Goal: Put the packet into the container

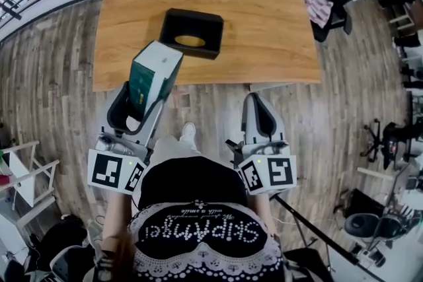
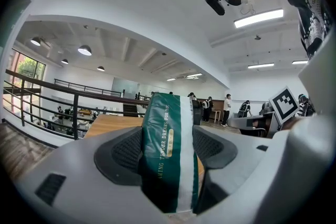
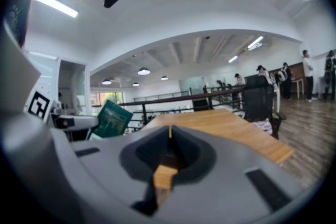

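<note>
While left gripper (image 1: 147,92) clamps packet (image 1: 156,66), container (image 1: 173,27) (black) sits apart.

Left gripper (image 1: 144,90) is clamping the packet (image 1: 154,69) between its jaws, angling forward, while right gripper (image 1: 259,101) is sitting alongside, jaws pressed together, empty.

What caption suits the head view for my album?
Left gripper clamps a green-and-white packet near the black container on the wooden table; right gripper shut.
</note>
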A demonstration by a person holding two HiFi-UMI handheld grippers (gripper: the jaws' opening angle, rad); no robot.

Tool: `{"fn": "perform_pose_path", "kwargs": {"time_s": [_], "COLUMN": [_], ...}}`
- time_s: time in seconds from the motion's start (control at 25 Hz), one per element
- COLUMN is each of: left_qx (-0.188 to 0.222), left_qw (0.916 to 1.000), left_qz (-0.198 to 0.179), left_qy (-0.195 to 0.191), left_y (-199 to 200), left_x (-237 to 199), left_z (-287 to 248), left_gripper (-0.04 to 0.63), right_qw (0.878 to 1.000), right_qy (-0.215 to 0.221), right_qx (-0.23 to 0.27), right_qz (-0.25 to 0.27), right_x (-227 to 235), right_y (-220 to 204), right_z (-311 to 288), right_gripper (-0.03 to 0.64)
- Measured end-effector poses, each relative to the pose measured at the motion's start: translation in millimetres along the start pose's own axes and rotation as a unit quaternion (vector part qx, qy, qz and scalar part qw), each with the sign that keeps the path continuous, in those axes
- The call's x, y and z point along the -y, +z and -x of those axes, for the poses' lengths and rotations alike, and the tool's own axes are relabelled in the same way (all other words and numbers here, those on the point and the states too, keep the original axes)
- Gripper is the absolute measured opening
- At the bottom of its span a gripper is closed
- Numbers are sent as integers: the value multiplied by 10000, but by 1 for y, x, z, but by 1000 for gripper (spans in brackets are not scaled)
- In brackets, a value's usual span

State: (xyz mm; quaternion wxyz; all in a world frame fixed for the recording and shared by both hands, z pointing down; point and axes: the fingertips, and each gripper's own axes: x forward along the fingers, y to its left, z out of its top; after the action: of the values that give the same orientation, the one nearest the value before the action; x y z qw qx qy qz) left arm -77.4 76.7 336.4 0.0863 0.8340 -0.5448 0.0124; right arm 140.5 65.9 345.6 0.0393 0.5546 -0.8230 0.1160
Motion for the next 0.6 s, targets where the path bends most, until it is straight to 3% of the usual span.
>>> {"fn": "perform_pose_path", "kwargs": {"time_s": [0.6], "left_qx": [-2], "left_qw": [9999], "left_qz": [-126], "left_qy": [-94], "left_y": [15], "left_x": [15], "left_z": [-33], "left_gripper": [330], "right_qw": [9992], "right_qy": [-305], "right_qx": [67], "right_qz": [-256], "right_x": [42], "right_y": [7], "right_z": [1], "right_gripper": [35]}}
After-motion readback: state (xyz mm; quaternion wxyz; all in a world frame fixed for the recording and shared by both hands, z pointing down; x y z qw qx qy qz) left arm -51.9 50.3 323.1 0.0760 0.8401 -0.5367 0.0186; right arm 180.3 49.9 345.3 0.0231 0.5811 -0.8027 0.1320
